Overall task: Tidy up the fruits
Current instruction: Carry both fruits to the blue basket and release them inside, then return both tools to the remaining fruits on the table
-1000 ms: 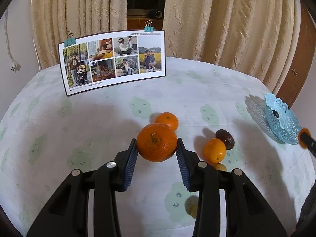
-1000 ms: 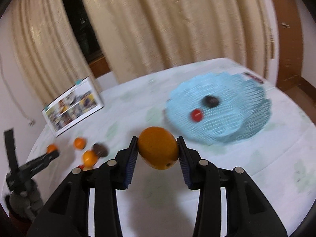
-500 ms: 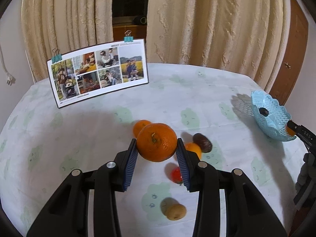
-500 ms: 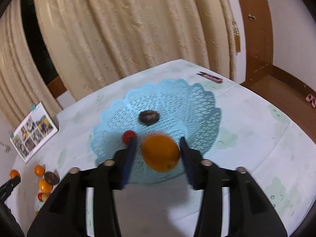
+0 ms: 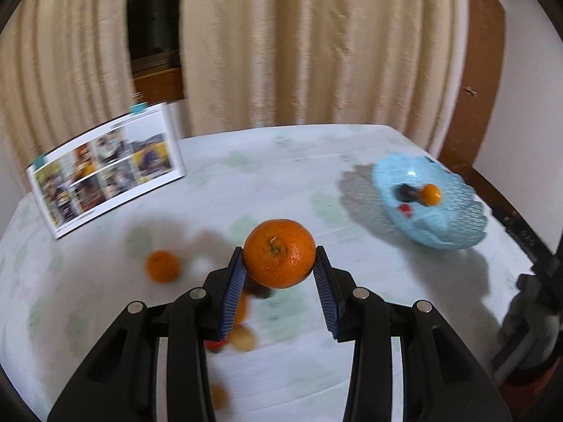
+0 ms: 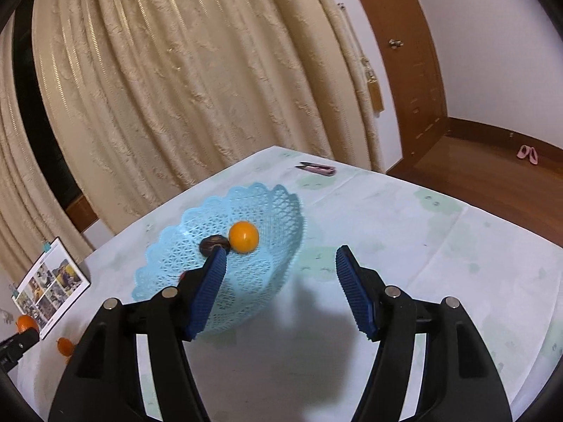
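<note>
My left gripper (image 5: pixel 279 274) pinches the big orange (image 5: pixel 279 253) above the table, so I should carry it level over the blue basket (image 6: pixel 169 246) while my right gripper (image 6: pixel 278 281) hangs spread, empty.

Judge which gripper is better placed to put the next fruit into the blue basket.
Left. The left gripper is clamped on a big orange, while the right gripper hangs open and empty by the blue basket.
</note>
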`<control>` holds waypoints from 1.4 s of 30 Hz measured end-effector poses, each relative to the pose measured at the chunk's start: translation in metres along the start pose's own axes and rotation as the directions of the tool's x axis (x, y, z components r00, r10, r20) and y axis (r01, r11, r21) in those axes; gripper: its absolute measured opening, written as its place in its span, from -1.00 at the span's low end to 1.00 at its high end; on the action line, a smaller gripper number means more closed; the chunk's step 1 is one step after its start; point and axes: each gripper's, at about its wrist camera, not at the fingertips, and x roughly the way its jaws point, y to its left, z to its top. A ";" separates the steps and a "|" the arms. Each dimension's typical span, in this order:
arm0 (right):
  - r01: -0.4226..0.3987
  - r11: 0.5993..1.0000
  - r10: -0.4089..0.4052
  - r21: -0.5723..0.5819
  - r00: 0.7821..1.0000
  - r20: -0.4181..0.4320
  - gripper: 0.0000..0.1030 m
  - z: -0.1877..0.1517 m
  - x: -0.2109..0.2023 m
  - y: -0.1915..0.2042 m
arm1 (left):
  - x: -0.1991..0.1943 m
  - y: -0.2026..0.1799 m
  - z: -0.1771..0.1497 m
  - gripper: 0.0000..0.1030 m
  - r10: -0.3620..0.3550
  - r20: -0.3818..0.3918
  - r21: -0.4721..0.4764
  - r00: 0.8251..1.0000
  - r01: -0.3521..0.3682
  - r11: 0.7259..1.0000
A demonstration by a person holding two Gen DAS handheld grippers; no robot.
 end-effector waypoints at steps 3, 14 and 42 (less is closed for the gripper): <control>0.014 0.999 -0.014 0.029 1.000 -0.004 0.34 -0.005 0.001 -0.008 | 0.007 -0.025 0.008 -0.23 -0.042 0.001 0.033 0.999 0.042 0.999; 0.042 0.995 -0.043 0.091 0.999 0.009 0.39 -0.009 -0.004 -0.021 | 0.044 -0.111 0.033 -0.23 -0.171 -0.020 0.130 0.985 0.173 0.976; 0.055 0.994 -0.060 0.091 0.997 0.047 0.41 -0.008 -0.007 -0.023 | 0.027 -0.109 0.072 0.82 -0.115 0.123 0.125 0.986 0.099 0.987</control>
